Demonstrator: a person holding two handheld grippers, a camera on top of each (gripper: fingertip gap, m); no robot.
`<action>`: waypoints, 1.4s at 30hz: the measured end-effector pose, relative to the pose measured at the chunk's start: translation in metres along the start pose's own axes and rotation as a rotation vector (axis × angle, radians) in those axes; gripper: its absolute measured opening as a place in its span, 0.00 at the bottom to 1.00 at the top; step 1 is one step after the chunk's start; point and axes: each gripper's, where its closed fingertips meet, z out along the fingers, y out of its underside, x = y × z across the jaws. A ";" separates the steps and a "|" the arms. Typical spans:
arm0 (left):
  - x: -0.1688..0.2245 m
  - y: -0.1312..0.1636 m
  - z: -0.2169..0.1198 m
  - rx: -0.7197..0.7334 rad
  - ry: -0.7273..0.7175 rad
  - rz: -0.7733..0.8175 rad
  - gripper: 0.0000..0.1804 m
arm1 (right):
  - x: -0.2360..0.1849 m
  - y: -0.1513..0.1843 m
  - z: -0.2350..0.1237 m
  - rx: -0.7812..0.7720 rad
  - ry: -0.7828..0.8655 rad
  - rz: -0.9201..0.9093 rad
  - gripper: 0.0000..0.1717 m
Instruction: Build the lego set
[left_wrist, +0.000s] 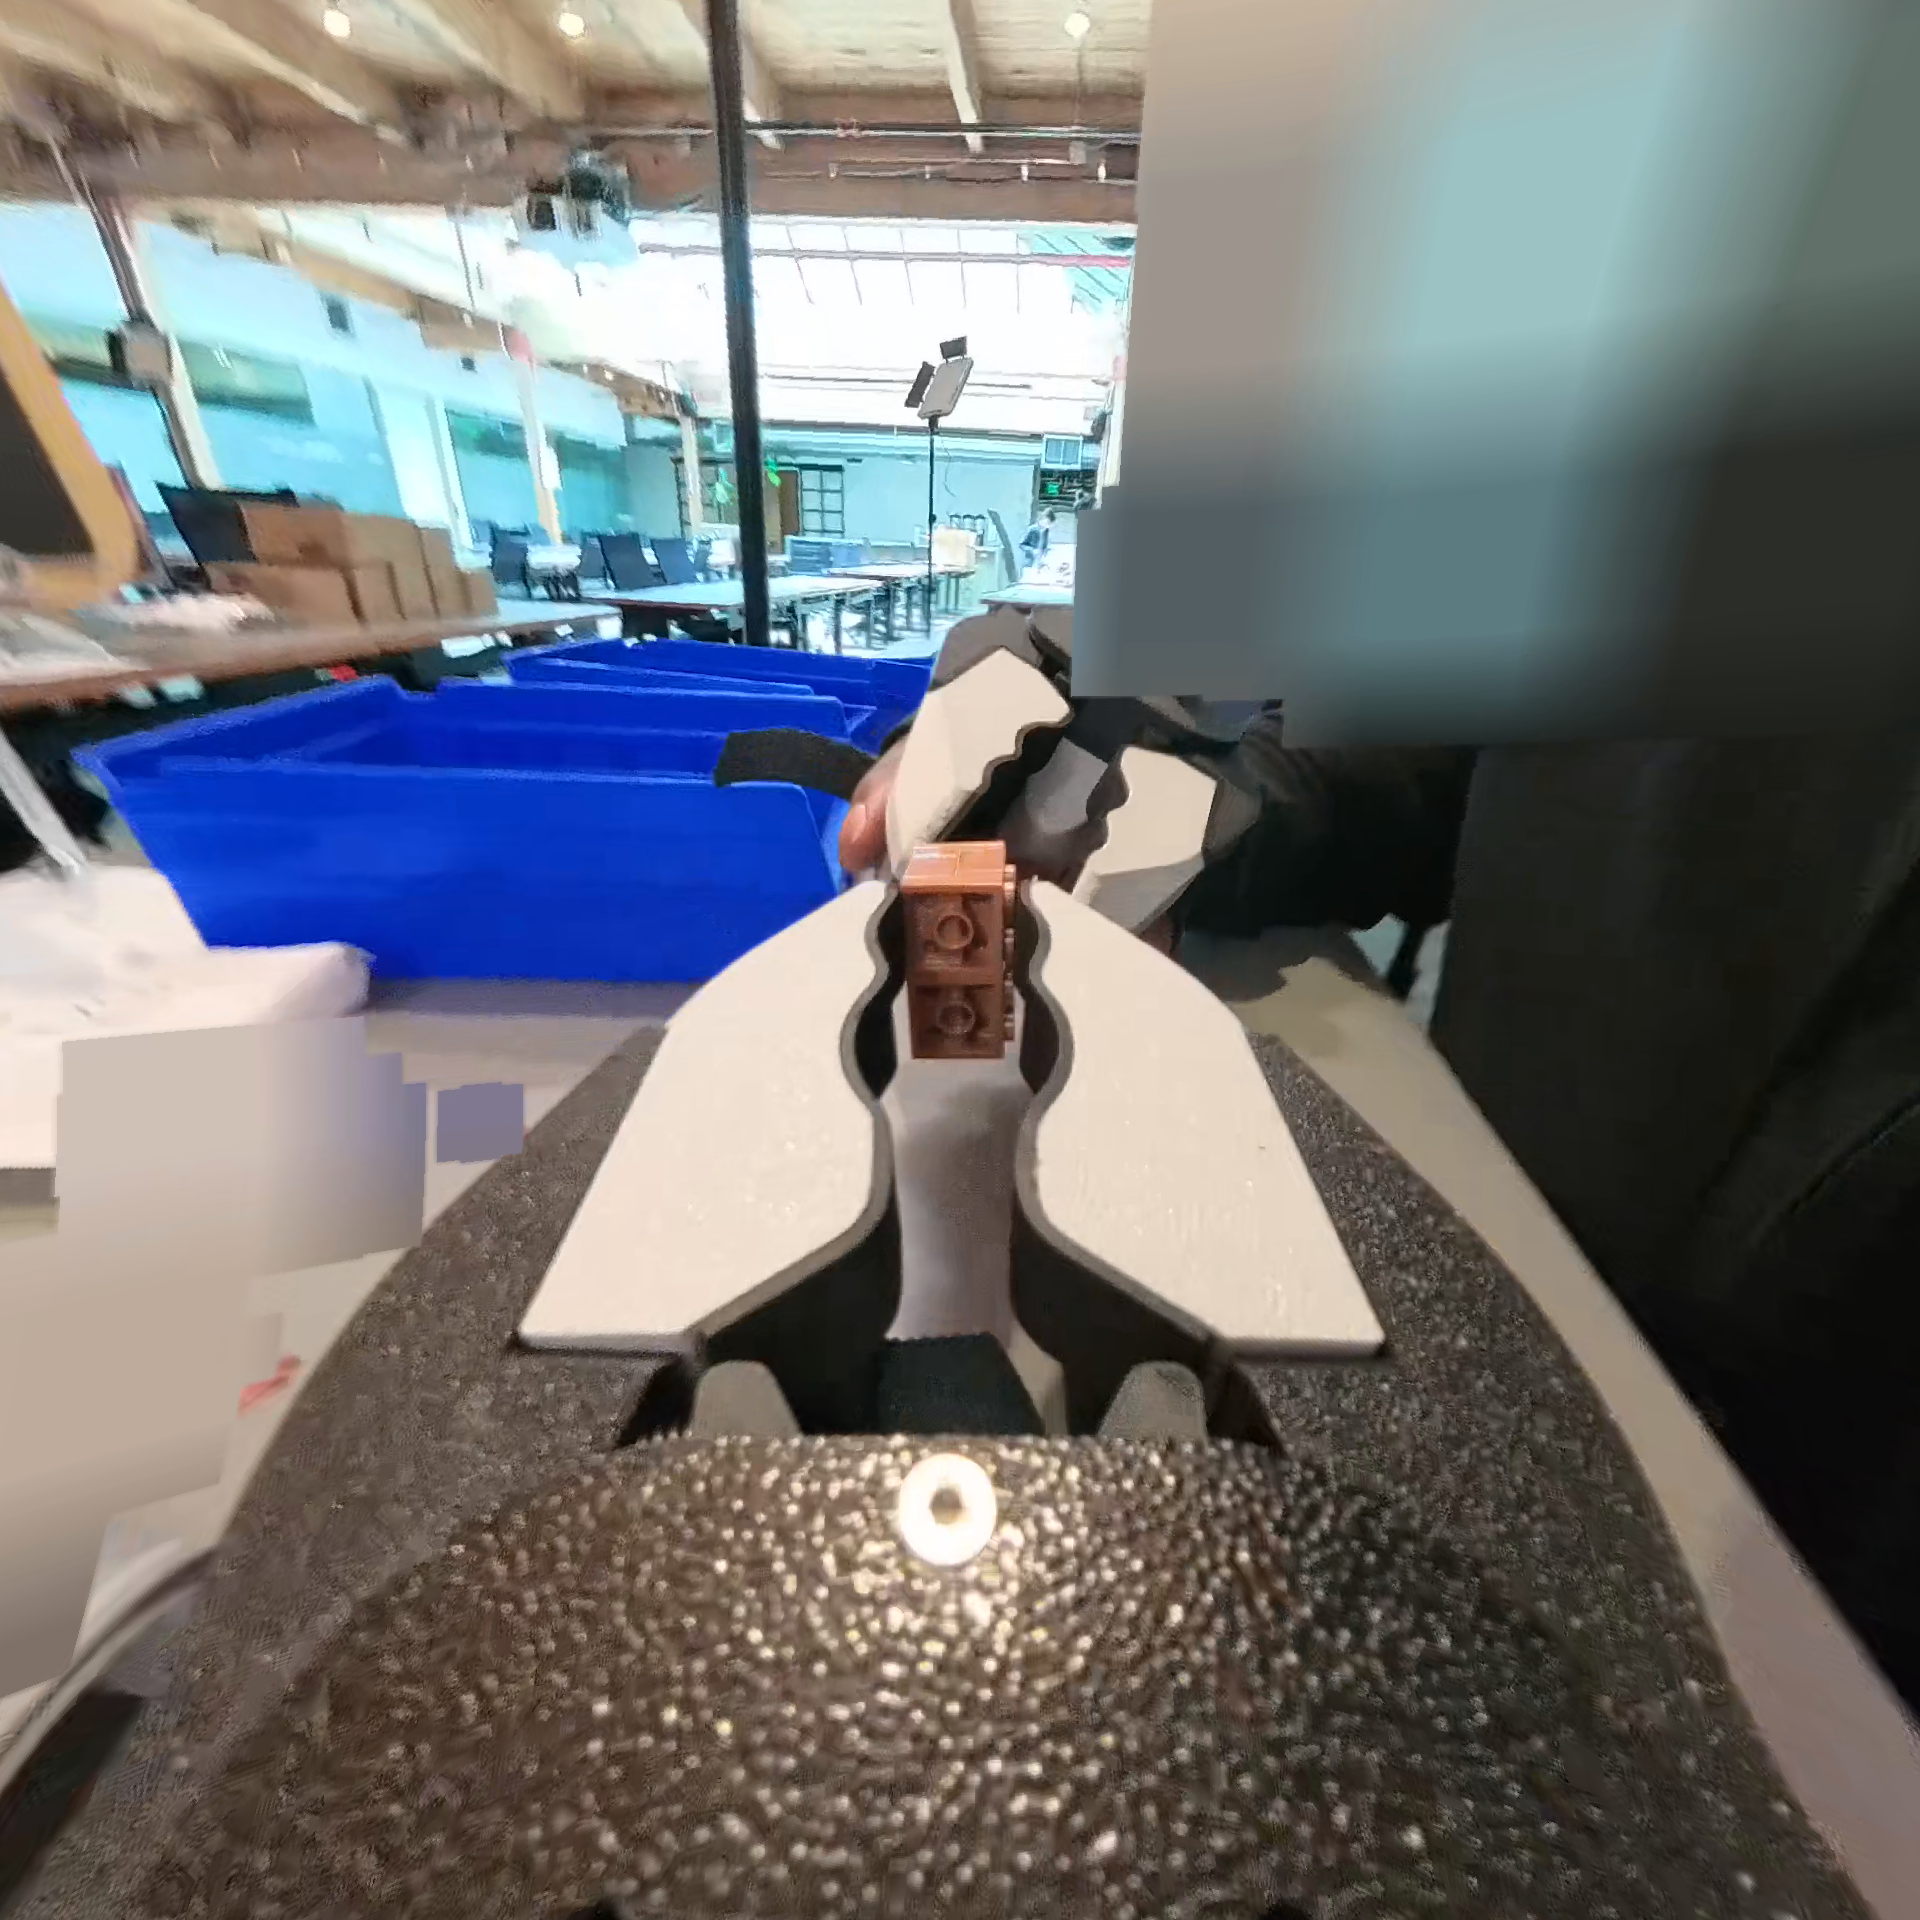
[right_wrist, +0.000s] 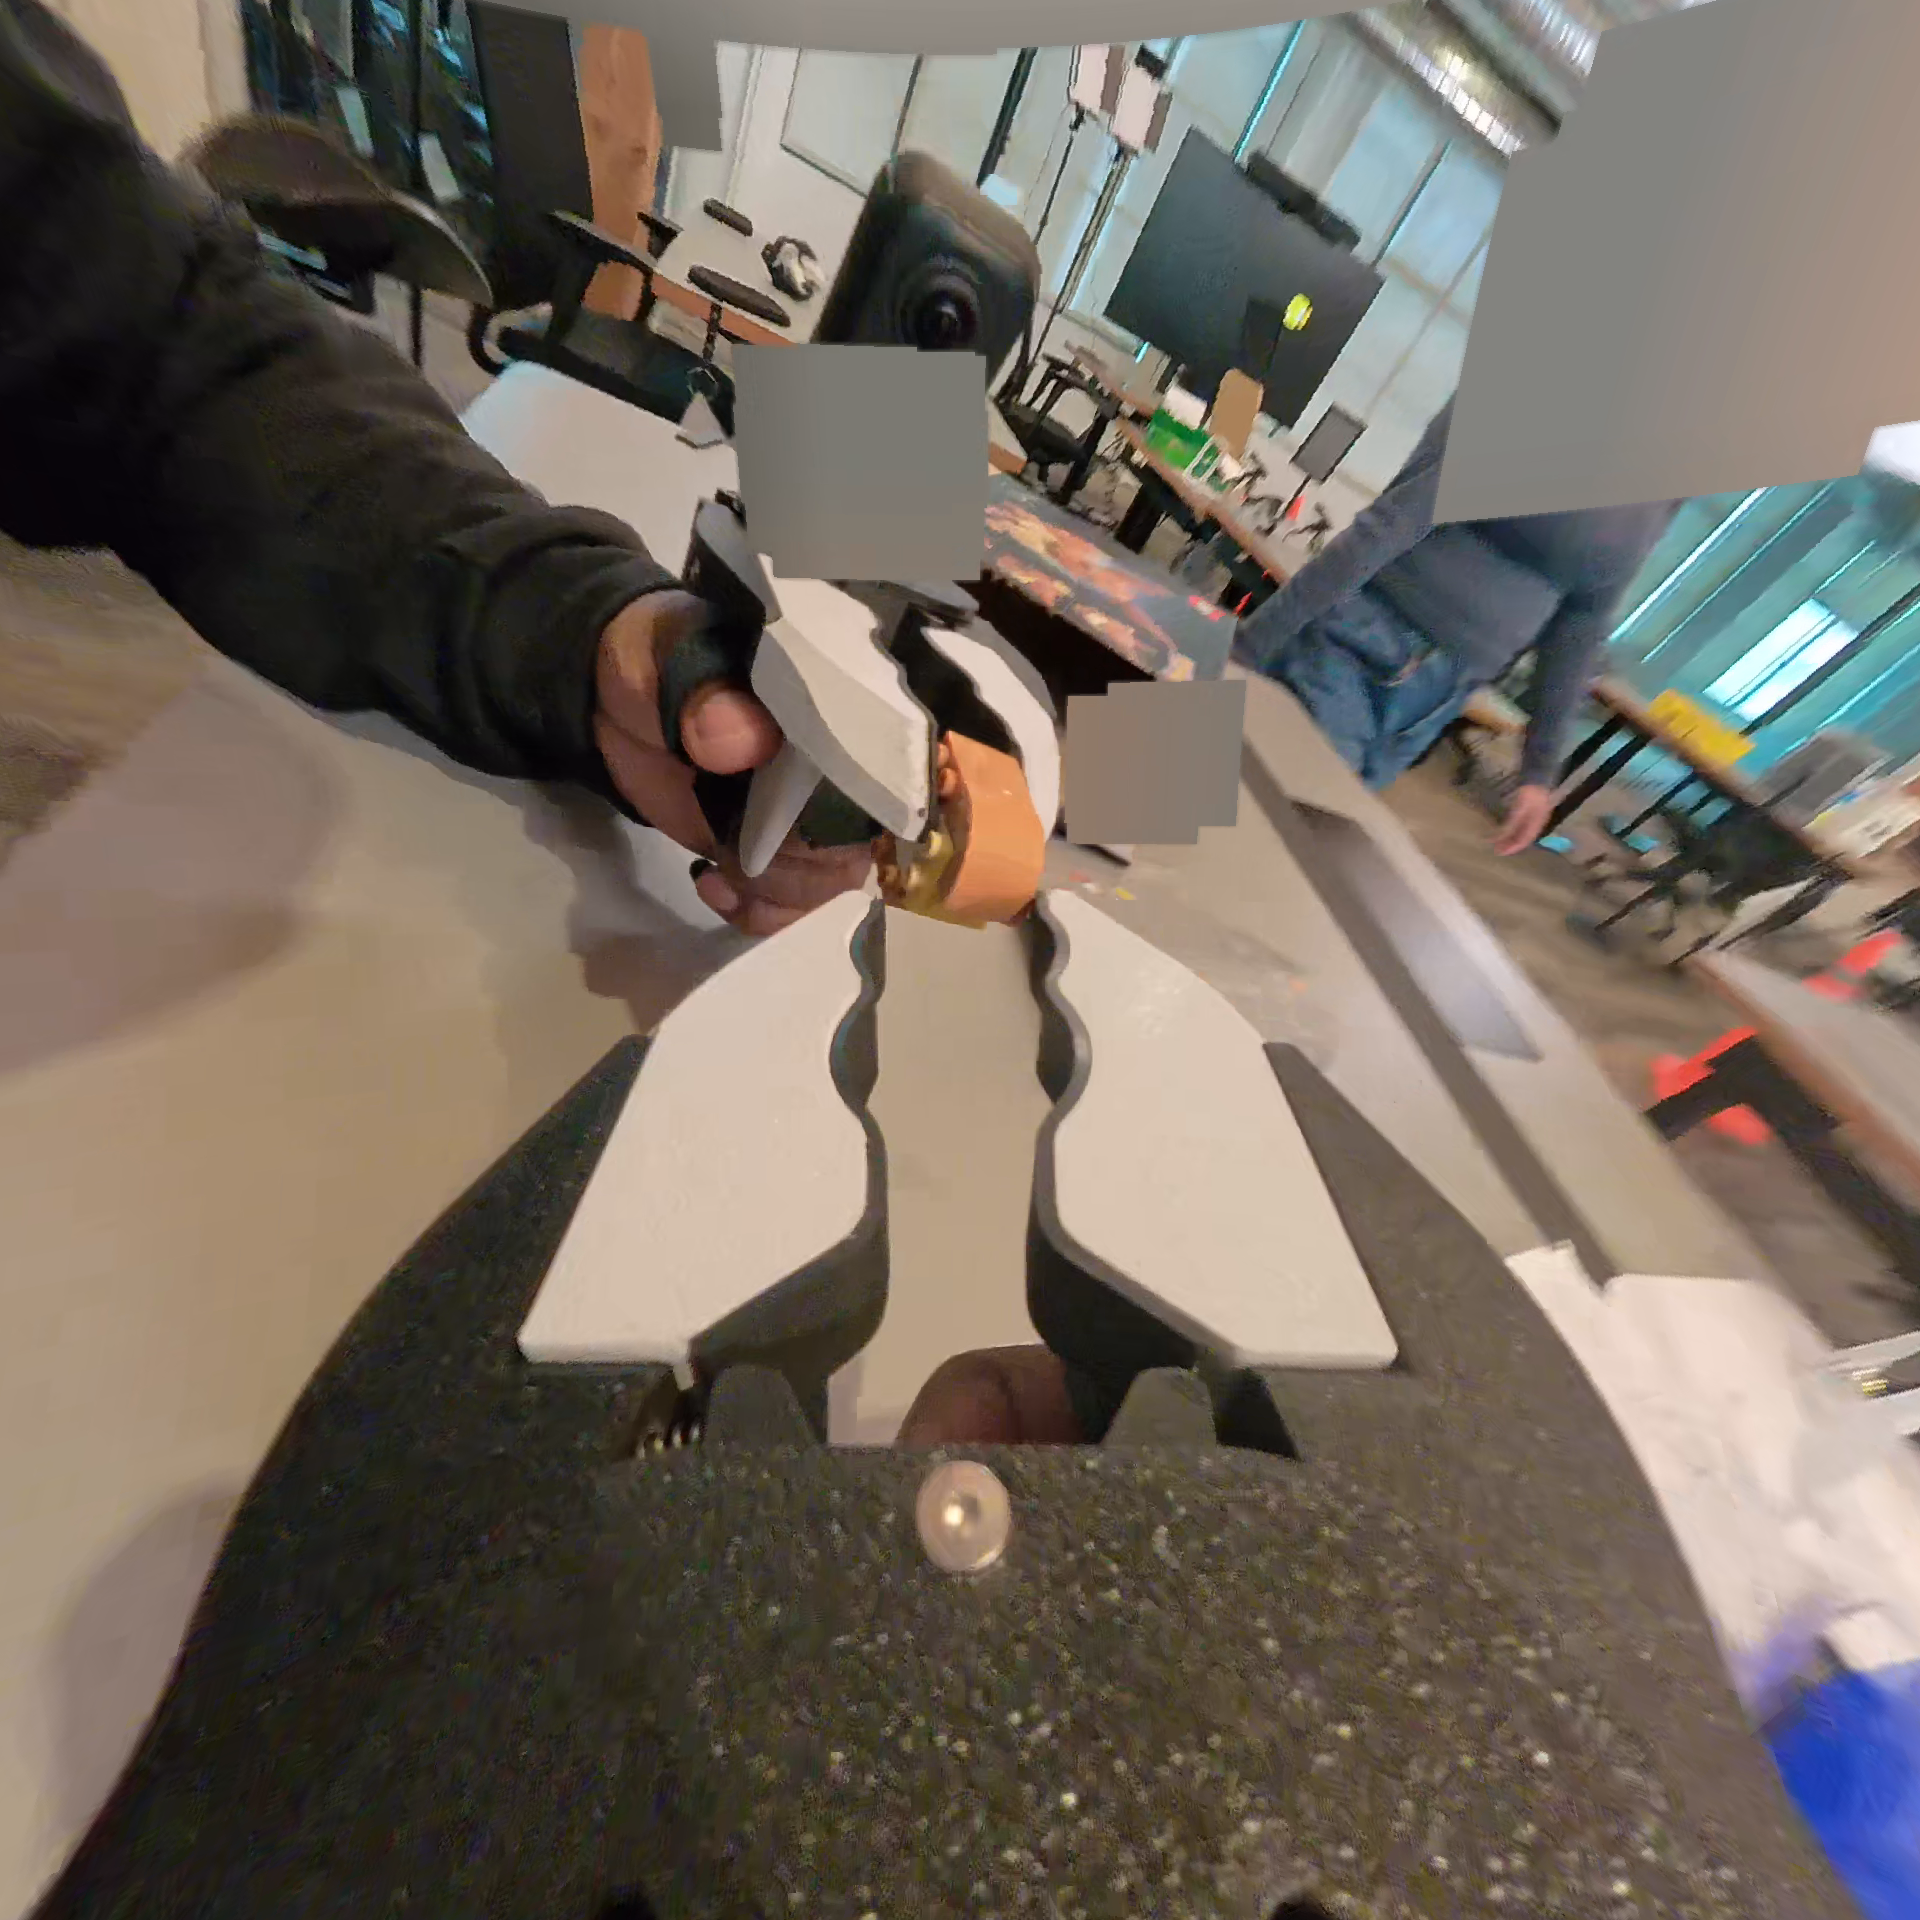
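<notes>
Pinching a brown toy brick (left_wrist: 958, 961) above the table (right_wrist: 260, 1039), the left claw (left_wrist: 956, 904) meets the right claw (right_wrist: 956, 914), spread at its tips.

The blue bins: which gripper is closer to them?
Left. The left gripper, shut on a brown brick, sits just beside the blue bins. The right gripper is on the brick's far side, farther from them.

Brown toy bricks (left_wrist: 958, 951) hanging in the air

Two small brown bricks are sitting stacked into one short block, hollow undersides showing in the left wrist view; the left gripper (left_wrist: 957, 896) is pinching them at its fingertips; the right gripper (right_wrist: 957, 906) is standing spread, its fingertips right beside the block.
</notes>
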 end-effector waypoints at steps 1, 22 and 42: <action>-0.003 0.000 -0.001 0.009 0.001 -0.059 0.10 | 0.001 0.001 0.000 0.000 -0.017 0.059 0.15; -0.011 0.011 -0.001 0.011 0.057 -0.317 0.10 | 0.005 0.006 0.000 0.027 -0.195 0.519 0.03; -0.008 0.009 -0.002 0.032 0.096 -0.352 0.10 | 0.003 0.009 0.000 0.013 -0.246 0.567 0.07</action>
